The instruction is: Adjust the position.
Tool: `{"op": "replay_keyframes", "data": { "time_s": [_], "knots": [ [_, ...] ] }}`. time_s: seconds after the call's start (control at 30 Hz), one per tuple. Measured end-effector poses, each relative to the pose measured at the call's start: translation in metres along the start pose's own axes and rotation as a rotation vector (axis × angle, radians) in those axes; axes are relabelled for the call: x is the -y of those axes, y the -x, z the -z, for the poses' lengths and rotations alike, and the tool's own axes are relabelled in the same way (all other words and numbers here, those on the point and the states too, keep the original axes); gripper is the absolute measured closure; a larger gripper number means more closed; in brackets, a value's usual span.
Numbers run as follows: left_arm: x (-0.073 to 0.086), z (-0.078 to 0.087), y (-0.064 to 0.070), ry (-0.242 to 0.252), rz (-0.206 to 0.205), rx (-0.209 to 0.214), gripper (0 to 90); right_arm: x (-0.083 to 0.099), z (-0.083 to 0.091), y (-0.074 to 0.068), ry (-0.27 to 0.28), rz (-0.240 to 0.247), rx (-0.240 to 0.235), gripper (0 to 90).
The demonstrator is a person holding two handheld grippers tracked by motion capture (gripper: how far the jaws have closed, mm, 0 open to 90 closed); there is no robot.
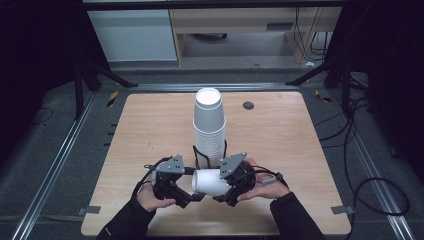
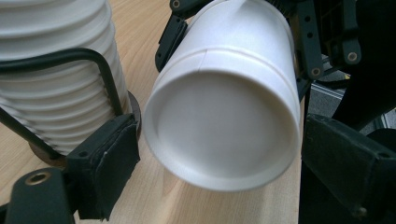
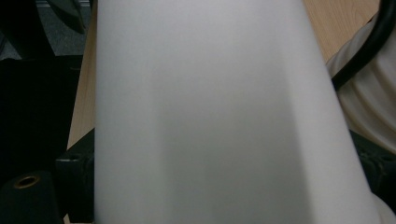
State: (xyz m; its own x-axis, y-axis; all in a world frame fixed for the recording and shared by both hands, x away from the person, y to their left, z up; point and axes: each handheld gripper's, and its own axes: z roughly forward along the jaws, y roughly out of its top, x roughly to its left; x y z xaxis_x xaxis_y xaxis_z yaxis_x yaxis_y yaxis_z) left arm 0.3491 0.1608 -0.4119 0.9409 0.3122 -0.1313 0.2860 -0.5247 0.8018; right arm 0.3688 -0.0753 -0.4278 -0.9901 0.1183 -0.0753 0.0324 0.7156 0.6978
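Note:
A tall stack of white paper cups (image 1: pixel 209 125) stands in a black wire holder (image 1: pixel 196 154) at the middle of the wooden table (image 1: pixel 280 140). My right gripper (image 1: pixel 223 191) is shut on a single white cup (image 1: pixel 209 182), held on its side just in front of the stack. In the right gripper view the cup's wall (image 3: pixel 210 112) runs between both jaws. The cup's base (image 2: pixel 224 126) points at my left gripper (image 2: pixel 224 156), which is open; its pads (image 2: pixel 105 161) flank the base with a gap on the left side. The stack (image 2: pixel 51 79) stands just left of it.
A small dark round hole (image 1: pixel 248 105) sits in the table's far right part. Black tripod legs and cables lie on the floor around the table. Bare tabletop extends left and right of the stack.

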Motion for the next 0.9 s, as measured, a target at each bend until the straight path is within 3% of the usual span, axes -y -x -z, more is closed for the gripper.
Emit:
{"op": "replay_keyframes", "data": {
  "time_s": [0.53,0.9],
  "knots": [
    [0.000,-0.006,-0.001,-0.008,0.008,0.021,15.6,-0.008,-0.015,-0.004,-0.008,0.024,-0.030,9.3],
    [0.001,-0.008,-0.002,-0.019,0.006,0.025,17.5,-0.009,-0.017,-0.004,-0.009,0.009,-0.032,9.3]
  ]
}}
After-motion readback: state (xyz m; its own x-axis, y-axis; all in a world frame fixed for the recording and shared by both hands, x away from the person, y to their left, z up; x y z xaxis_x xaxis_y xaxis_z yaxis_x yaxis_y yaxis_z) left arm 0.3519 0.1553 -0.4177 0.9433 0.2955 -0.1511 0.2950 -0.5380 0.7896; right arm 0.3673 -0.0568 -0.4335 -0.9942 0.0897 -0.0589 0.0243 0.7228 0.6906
